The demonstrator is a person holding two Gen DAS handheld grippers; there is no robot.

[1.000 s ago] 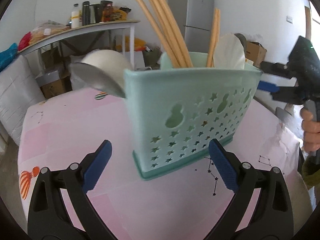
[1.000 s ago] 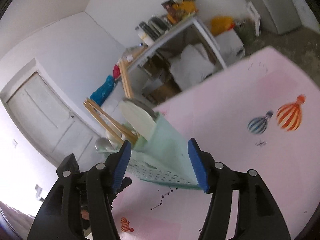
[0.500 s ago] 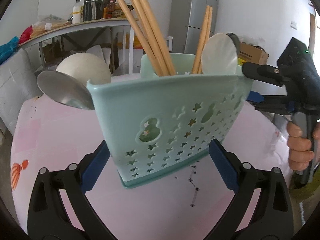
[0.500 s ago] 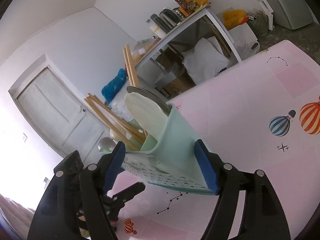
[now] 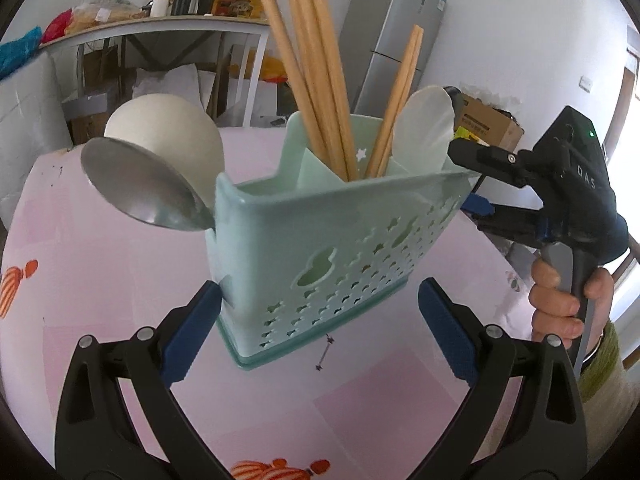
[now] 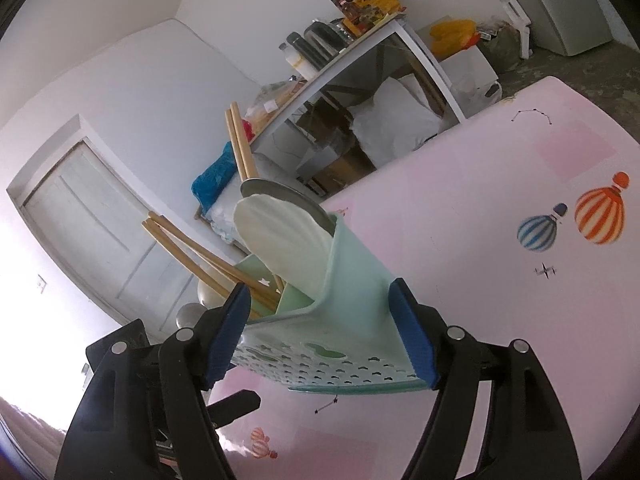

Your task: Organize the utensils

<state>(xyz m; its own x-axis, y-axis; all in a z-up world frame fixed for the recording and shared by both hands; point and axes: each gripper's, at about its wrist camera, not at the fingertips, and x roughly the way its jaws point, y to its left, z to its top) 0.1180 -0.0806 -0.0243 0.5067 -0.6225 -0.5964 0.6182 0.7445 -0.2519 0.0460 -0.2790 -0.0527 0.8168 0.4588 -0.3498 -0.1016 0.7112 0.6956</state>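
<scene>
We judge that the task is nearly finished. The mint green holder (image 5: 320, 248) stands on the pink bench (image 5: 100, 264), well away from its edges in the left wrist view, and the utensils are already inside: several wooden chopsticks (image 5: 316, 68) stand in the compartments, a white spoon (image 5: 424, 128) and a metal one behind it are at the end near the right gripper (image 6: 320, 332), and at the other end a metal spoon (image 5: 140, 188) and a white spoon (image 5: 164, 136) lean out over the rim. We see no loose utensil lying on the bench, so perhaps only placing the holder remains.

Our right gripper has its jaws around the narrow end of the holder. They have just been opening, with the holder between them. The right pad lies against the wall; we cannot tell if the left pad presses, so we read no grip.

Our left gripper (image 5: 320, 328) has wide jaws. The left pad is at the holder's corner, maybe touching, and the right pad is clearly apart.
</scene>
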